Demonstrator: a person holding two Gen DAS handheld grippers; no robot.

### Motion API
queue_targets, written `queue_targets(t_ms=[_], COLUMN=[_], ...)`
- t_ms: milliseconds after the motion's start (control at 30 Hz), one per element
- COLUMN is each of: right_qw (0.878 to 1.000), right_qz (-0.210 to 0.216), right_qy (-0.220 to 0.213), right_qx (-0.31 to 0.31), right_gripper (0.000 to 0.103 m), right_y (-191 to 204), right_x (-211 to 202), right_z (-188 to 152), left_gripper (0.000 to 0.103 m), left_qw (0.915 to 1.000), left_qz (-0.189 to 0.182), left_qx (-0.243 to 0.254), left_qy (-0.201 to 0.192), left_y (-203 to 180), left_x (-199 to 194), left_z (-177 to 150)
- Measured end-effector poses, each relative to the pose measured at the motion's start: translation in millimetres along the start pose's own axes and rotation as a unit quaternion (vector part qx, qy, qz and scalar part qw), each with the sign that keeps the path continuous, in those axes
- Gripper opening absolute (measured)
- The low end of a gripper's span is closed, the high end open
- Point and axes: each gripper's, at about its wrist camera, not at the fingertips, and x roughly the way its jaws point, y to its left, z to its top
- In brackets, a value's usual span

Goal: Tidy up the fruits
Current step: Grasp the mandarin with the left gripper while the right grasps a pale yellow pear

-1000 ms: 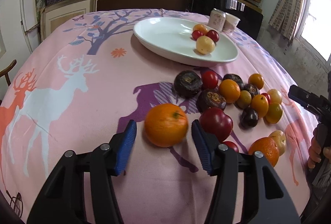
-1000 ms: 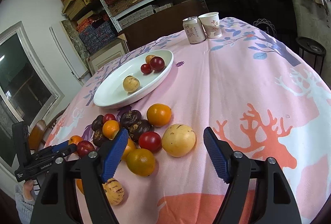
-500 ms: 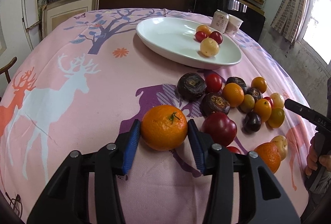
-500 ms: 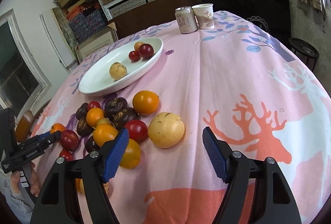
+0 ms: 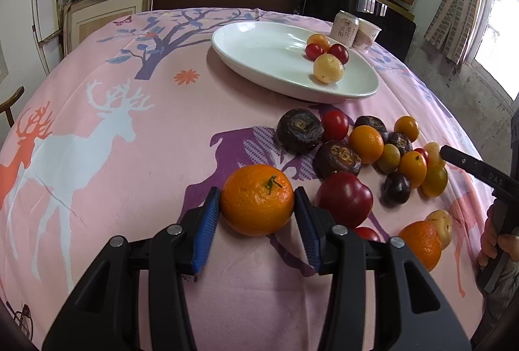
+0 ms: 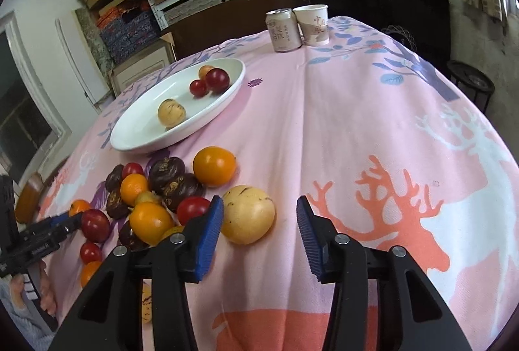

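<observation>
My left gripper point(image 5: 258, 205) is shut on a large orange point(image 5: 257, 200), its blue pads touching both sides, low over the pink tablecloth. A pile of loose fruits point(image 5: 366, 150) lies to its right. A white oval plate point(image 5: 259, 55) behind holds a yellow fruit point(image 5: 328, 68) and small red fruits point(image 5: 338, 53). My right gripper point(image 6: 259, 221) is open, with a speckled yellow fruit point(image 6: 248, 214) against its left pad point(image 6: 211, 227) and a gap to the right pad. The plate also shows in the right wrist view point(image 6: 142, 127).
A drink can point(image 6: 283, 30) and a paper cup point(image 6: 314, 24) stand at the table's far edge. The fruit pile point(image 6: 155, 188) lies left of my right gripper. Shelves and a dark cabinet stand behind the table. A wooden chair point(image 5: 9, 104) is at the left.
My left gripper closed onto the orange. My right gripper moved forward and down, so the speckled yellow fruit now sits between its fingers.
</observation>
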Motion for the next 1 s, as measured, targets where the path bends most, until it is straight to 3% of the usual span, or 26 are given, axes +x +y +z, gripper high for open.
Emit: queue_targets(t_ms=[167,267,400,600,1000], right_qw=[0.999,0.999,0.999,0.998,0.999], right_qz=[0.001,0.011,0.023,0.037,0.047], right_qy=[0.027,0.037,0.038,0.041,0.0], right_qx=[-0.035,-0.021,-0.014,-0.002,0.012], right_gripper=[0.054,0.054,0.044,0.044,0.043], right_y=[13.0,10.0,7.8,4.5,-0.5], right_x=[12.0,18.5,18.5,16.8,-1.4], right_z=[-1.6,0.3,-0.3,-2.0,1.0], left_gripper=[0.046,0.046,0.046,0.046,0.045], left_qw=[1.0,1.0,1.0,1.0,0.9996], left_qz=[0.0,0.0,0.0,-0.006,-0.005], left_qx=[0.001,0.0,0.0,-0.004,-0.007], left_qy=[0.0,0.0,0.0,0.0,-0.026], left_y=[0.2,0.3,0.5,1.4,0.5], left_x=[-0.2,-0.2,-0.4,1.0,-11.1], left_z=[0.1,0.3,0.4,-0.7,6.7])
